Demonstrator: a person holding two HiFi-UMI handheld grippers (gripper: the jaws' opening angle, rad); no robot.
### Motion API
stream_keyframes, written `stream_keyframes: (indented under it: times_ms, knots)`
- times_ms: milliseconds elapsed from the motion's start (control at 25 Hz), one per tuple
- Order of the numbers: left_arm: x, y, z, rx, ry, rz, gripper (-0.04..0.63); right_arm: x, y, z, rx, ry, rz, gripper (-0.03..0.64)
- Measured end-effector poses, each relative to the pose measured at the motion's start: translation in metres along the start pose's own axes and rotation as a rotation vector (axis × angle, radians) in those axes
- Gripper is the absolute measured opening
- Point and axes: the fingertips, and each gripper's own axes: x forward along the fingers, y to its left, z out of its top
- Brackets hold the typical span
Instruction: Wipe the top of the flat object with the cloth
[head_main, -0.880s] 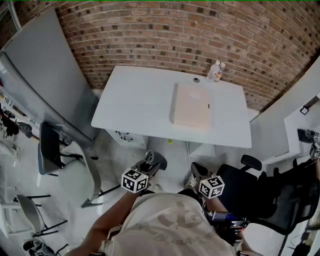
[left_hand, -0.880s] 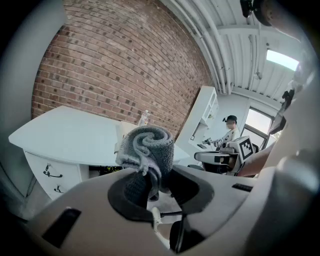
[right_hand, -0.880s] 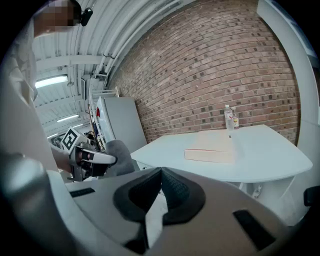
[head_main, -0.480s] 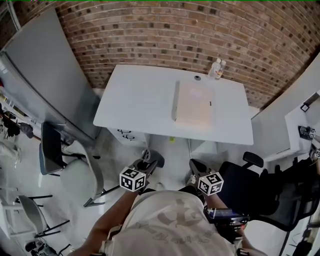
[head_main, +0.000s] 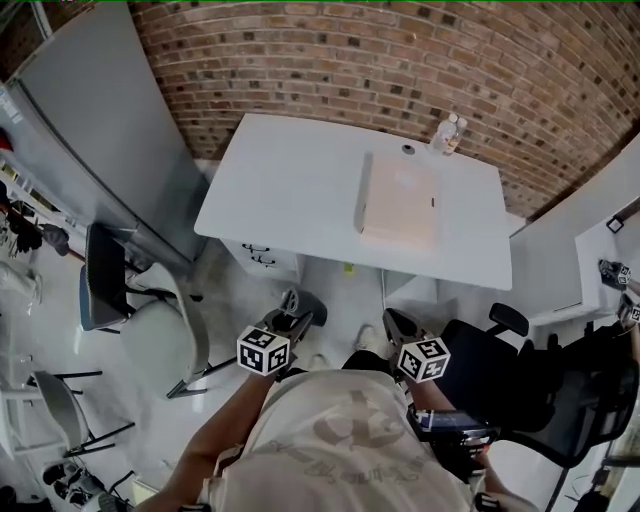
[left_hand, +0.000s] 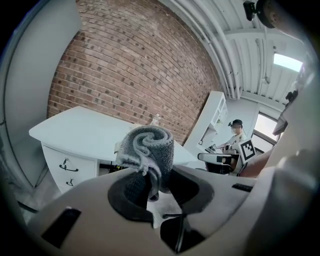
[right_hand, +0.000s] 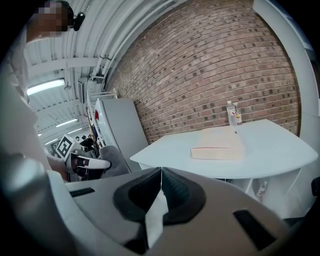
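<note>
**While rolled grey knitted cloth (left_hand: 148, 150) is pinched, flat beige rectangular object (head_main: 400, 205) is lying well apart**

Seen along its jaws, the left gripper (left_hand: 150, 187) is clamped on the cloth, which is stood up above the pads. The right gripper (right_hand: 161, 192) is pressed together, with nothing held. The object is laid on the white table (head_main: 290, 180), near a clear plastic bottle (head_main: 450, 133) by the brick wall (head_main: 350, 60).
</note>
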Motion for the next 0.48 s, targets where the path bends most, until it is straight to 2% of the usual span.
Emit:
stream_keyframes:
  times_ms: [320, 480]
  knots:
    - [-0.012, 0.023, 0.007, -0.041, -0.013, 0.054, 0.097, 0.021, 0.004, 0.017, -0.004, 0.006, 0.012, 0.021]
    - [0.003, 0.025, 0.011, -0.039, 0.009, 0.04, 0.097, 0.026, -0.007, 0.015, 0.016, 0.015, 0.001, 0.021]
